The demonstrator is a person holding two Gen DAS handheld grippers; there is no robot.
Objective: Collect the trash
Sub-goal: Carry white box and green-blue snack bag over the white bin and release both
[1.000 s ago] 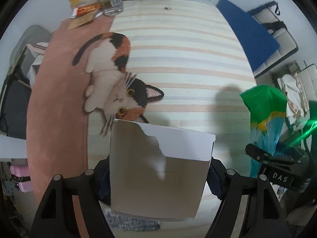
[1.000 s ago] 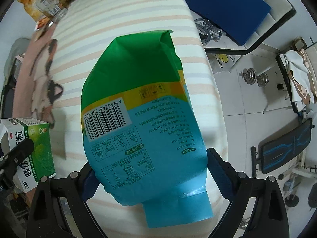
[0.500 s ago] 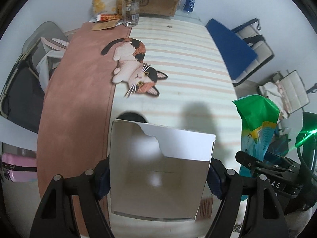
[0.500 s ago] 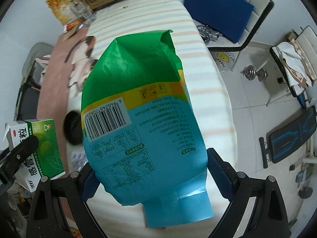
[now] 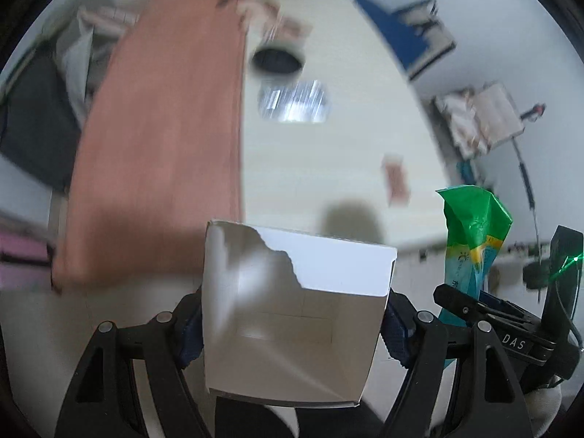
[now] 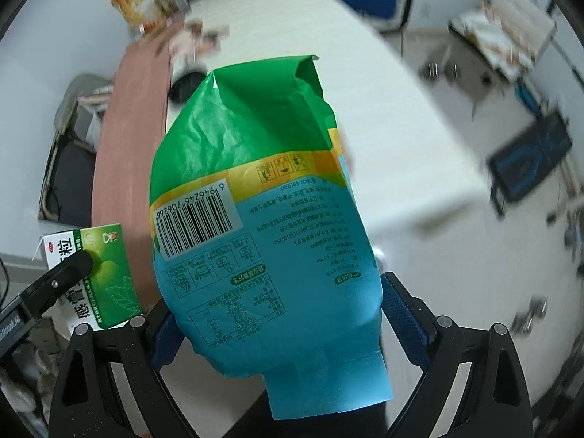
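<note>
Cardboard up front: the left gripper [image 5: 294,332] is clamped on a torn white box [image 5: 292,314], its open top facing the camera, held above the near edge of the striped table [image 5: 328,168]. Just beside it, the right gripper [image 6: 272,323] grips a green-and-blue bag [image 6: 255,211], barcode showing. On the table beyond lie a dark round lid [image 5: 278,60] and something silvery [image 5: 294,102], both blurred.
</note>
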